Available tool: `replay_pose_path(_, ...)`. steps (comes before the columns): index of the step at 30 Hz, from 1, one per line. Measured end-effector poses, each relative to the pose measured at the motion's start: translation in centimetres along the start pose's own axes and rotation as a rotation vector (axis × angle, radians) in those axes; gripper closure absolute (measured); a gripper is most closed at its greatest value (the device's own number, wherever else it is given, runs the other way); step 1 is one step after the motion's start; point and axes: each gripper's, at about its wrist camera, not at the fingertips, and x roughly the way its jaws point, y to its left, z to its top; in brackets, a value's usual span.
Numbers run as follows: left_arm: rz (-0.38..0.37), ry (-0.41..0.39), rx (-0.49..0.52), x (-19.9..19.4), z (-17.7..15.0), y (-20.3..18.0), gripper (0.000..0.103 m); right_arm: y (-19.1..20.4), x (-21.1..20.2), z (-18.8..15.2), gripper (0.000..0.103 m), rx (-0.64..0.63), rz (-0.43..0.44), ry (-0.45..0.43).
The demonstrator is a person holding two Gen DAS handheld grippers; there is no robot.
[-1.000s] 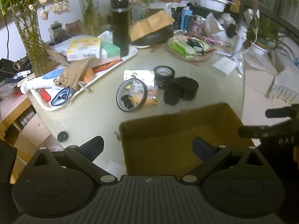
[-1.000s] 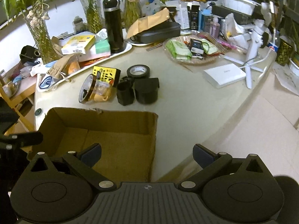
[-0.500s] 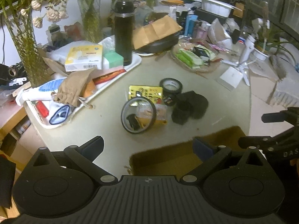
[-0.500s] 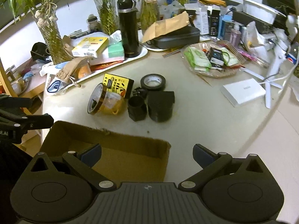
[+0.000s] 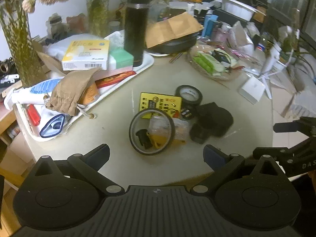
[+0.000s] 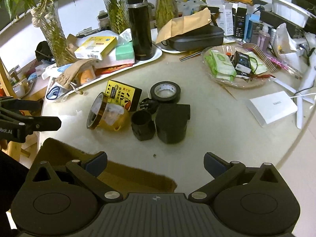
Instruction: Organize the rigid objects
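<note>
1. Both claws have moved forward over the table (image 6: 207, 134) since a second ago; the cardboard box (image 6: 126, 174) has slid out of the left view and now shows only as a strip under the right claw (image 6: 155, 161).
2. The left claw (image 5: 156, 154) hangs with its jaws spread wide and empty, just short of the brown tape ring (image 5: 151, 131).
3. The right claw is likewise spread and holds nothing.
4. The loose things sit bunched mid-table: the tape ring stands on edge against a yellow piece (image 6: 116, 121), with a yellow card box (image 6: 123, 95) behind it.
5. A black tape roll (image 6: 165, 91) lies flat beside the card box, with a black cup (image 6: 142, 125) and a black block (image 6: 172, 123) touching in front of it.
6. A white tray (image 5: 138, 72) with a tall black flask (image 5: 136, 27) stands behind.
</note>
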Motion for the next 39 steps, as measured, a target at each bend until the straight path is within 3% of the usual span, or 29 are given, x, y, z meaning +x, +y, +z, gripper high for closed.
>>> replay_pose_path(11, -0.015, -0.020, -0.036, 2.3, 0.3, 1.7, 0.000, -2.1, 3.6, 1.9, 0.001, -0.033, -0.029, -0.054)
replay_pose_path(19, -0.035, -0.009, -0.119, 3.1, 0.0, 3.1, 0.000, -2.8, 6.7, 2.4, 0.015, -0.090, -0.039, -0.029)
replay_pose_path(30, -0.011, 0.007, -0.038, 3.9, -0.2, 2.5, 0.000, -2.1, 9.4, 3.3, 0.042, -0.168, 0.014, 0.014)
replay_pose_path(39, -0.031, -0.013, 0.016, 4.3, -0.3, 1.8, 0.000, -2.0, 10.4, 3.9, 0.043, -0.170, 0.016, 0.033)
